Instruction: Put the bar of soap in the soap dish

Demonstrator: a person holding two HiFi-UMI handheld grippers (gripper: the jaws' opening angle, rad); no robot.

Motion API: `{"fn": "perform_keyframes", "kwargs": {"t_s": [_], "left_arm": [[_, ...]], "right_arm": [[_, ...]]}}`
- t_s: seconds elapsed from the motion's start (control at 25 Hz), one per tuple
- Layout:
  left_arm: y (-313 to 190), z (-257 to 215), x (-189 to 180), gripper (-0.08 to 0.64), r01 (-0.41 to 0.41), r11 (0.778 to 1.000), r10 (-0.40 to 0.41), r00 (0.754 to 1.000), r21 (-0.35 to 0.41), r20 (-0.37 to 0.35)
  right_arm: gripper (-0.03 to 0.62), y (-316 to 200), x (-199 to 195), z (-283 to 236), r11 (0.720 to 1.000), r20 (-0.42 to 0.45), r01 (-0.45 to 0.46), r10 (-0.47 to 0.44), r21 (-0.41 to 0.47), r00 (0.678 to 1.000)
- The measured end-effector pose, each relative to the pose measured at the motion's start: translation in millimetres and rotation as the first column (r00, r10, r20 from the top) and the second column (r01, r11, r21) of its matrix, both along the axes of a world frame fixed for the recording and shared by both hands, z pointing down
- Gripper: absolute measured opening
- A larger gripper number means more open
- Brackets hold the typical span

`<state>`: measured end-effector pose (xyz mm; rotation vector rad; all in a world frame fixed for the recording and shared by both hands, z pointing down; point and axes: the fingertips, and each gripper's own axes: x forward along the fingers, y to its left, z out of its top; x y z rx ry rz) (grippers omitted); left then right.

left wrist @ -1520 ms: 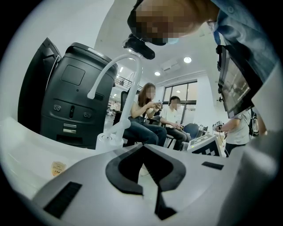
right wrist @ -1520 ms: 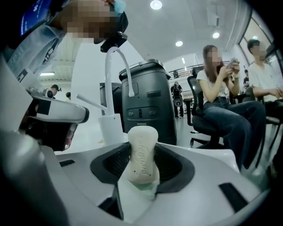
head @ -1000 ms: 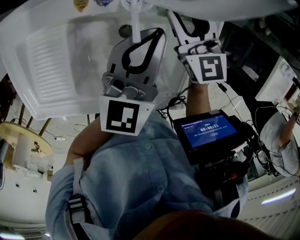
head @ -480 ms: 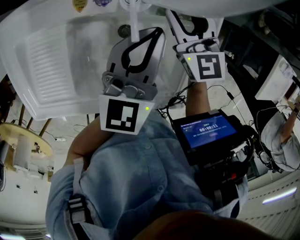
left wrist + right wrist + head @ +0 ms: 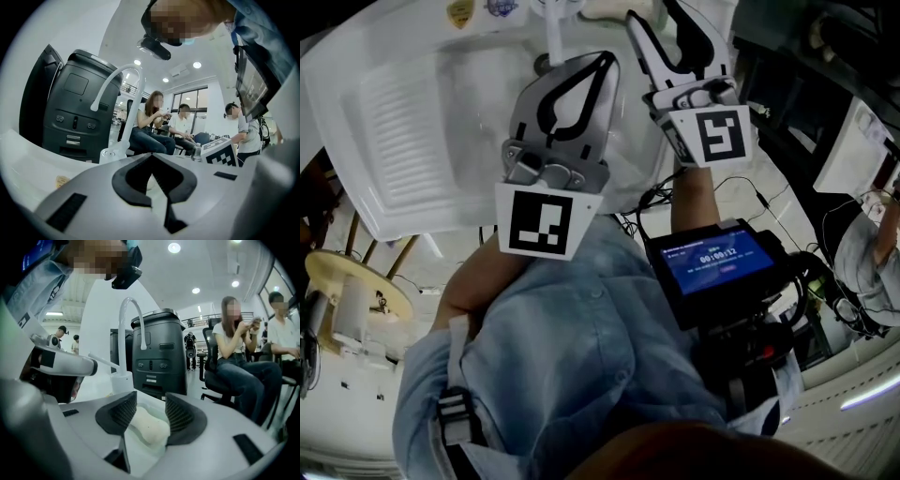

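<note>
The cream bar of soap [image 5: 149,426] lies on a pale greenish-white surface by the faucet base. In the right gripper view it shows between the two ribbed pads [image 5: 180,416]. My right gripper [image 5: 151,405] is open, one jaw on each side of the bar; I cannot tell whether the pads touch it. In the head view that gripper [image 5: 675,21] reaches over the sink's back rim, next to a cream shape [image 5: 607,11] at the picture's top edge. My left gripper [image 5: 607,60] hovers over the basin, shut and empty [image 5: 152,157].
A white sink [image 5: 403,122] with a ribbed drainboard lies below, with a white faucet [image 5: 123,324] at its back. Behind the faucet stands a black machine [image 5: 157,352]. Seated people [image 5: 234,348] are off to the right. A screen [image 5: 717,258] hangs at the person's chest.
Both grippers have edged a little toward the faucet end of the sink, the left one slightly more. The jaws of both look the same as before.
</note>
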<state>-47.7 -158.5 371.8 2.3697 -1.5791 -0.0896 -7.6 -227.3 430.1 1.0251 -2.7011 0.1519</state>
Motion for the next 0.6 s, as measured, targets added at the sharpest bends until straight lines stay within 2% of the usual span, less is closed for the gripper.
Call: {"fn": "perform_keyframes", "kwargs": {"t_s": [0.16, 0.4, 0.6], "left_arm": [[7.2, -21.6, 0.8, 0.008, 0.026, 0.999, -0.026, 1.000, 0.028, -0.003], [5.8, -22.7, -12.4, 0.008, 0.073, 0.996, -0.073, 0.997, 0.047, -0.003], [48.6, -83.6, -2.3, 0.008, 0.071, 0.983, -0.074, 0.997, 0.167, 0.015]], "right_arm": [[0.196, 12.9, 16.0, -30.4, 1.000, 0.042, -0.021, 0.020, 0.015, 0.999], [0.168, 27.0, 19.8, -43.0, 0.998, 0.149, -0.062, 0.066, -0.031, 0.987], [0.126, 79.0, 34.4, -112.3, 0.995, 0.237, -0.082, 0.069, 0.049, 0.969]]}}
